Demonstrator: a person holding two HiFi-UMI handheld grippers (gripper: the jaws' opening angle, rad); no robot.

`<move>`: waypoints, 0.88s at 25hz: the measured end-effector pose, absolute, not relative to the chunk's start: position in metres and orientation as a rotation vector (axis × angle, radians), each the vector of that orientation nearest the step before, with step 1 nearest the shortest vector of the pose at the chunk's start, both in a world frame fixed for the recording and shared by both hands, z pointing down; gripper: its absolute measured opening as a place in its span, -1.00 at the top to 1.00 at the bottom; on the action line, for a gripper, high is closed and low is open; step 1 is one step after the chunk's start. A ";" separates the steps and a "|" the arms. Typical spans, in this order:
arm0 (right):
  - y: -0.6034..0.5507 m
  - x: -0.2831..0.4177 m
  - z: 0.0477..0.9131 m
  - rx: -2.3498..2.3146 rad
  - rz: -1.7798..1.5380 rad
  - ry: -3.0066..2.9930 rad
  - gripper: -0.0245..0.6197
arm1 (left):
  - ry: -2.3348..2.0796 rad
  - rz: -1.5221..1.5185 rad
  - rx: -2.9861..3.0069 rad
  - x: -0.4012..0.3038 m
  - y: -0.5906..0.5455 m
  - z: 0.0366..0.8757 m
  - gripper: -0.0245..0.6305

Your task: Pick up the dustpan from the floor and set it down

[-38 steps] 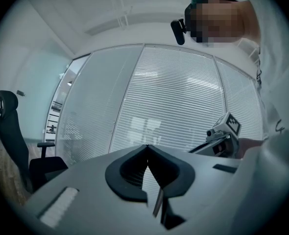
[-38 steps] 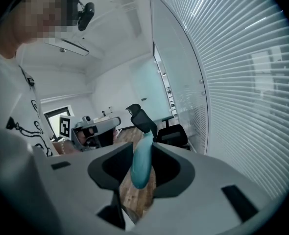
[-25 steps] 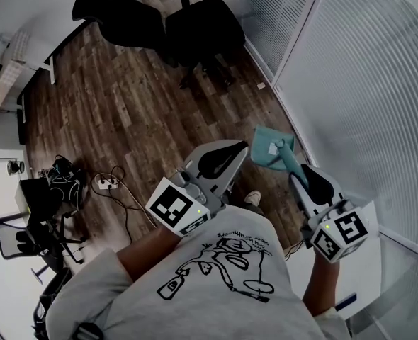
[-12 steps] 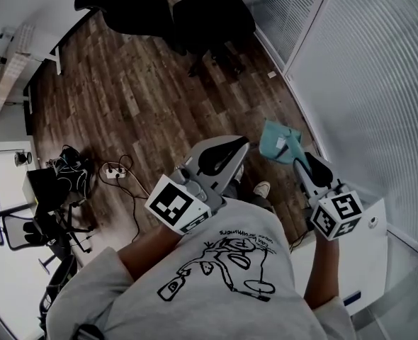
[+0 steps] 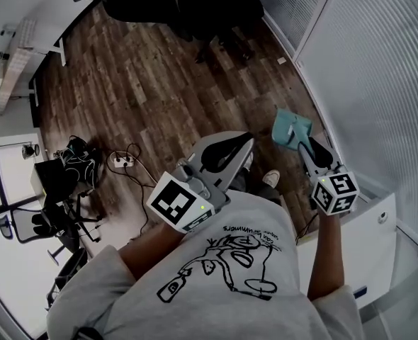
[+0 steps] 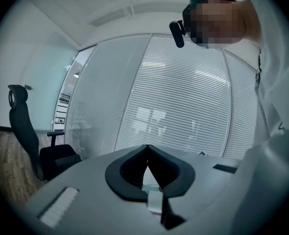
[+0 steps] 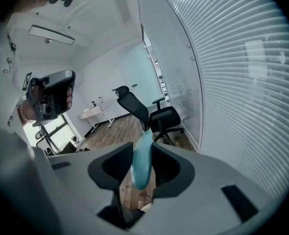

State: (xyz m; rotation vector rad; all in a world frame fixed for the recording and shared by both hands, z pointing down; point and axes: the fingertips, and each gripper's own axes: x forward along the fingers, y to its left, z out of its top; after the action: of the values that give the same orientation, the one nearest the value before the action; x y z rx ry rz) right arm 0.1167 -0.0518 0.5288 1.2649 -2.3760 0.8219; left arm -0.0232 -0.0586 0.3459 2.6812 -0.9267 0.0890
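Note:
The teal dustpan (image 5: 291,129) hangs above the wood floor near the glass wall, and its pan end points away from me. My right gripper (image 5: 306,147) is shut on its handle. In the right gripper view the teal handle (image 7: 141,160) runs up between the two dark pads (image 7: 116,166). My left gripper (image 5: 249,139) is held out in front of my chest, shut with nothing in it. In the left gripper view its jaws (image 6: 147,147) meet at the tips and face the blinds.
Two black office chairs (image 5: 212,6) stand at the far end of the floor, by a white desk (image 5: 25,55). A power strip with cables (image 5: 122,161) lies to the left. The glass wall with blinds (image 5: 379,69) runs along the right, with a white cabinet (image 5: 354,243) below it. My shoe (image 5: 270,178) is under the dustpan.
My right gripper has sunk toward the floor with the dustpan still in it. The left gripper has dropped only slightly and stays shut.

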 end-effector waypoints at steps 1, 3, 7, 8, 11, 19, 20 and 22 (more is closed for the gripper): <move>-0.053 0.117 0.536 1.265 0.826 -2.373 0.58 | -0.926 0.090 2.680 -0.023 -0.058 0.347 0.92; -0.053 0.117 0.549 1.263 0.832 -2.367 0.59 | -0.923 0.090 2.677 -0.023 -0.058 0.347 0.92; -0.056 0.117 0.574 1.267 0.844 -2.359 0.59 | -0.920 0.084 2.677 -0.023 -0.059 0.348 0.92; -0.057 0.117 0.580 1.269 0.848 -2.356 0.59 | -0.920 0.084 2.677 -0.022 -0.061 0.348 0.92; -0.062 0.117 0.596 1.271 0.860 -2.352 0.58 | -0.922 0.083 2.676 -0.022 -0.064 0.349 0.92; -0.070 0.112 0.641 1.263 0.896 -2.343 0.59 | -0.932 0.091 2.670 -0.023 -0.064 0.351 0.92; -0.072 0.112 0.648 1.266 0.906 -2.337 0.59 | -0.934 0.092 2.669 -0.023 -0.065 0.351 0.92; -0.077 0.112 0.660 1.279 0.935 -2.322 0.59 | -0.936 0.098 2.665 -0.024 -0.067 0.352 0.92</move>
State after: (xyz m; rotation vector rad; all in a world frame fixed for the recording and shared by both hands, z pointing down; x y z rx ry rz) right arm 0.1119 -0.0768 0.6603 1.2790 -2.3219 0.9353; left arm -0.0237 -0.0667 0.3524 2.6652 -0.9361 0.0984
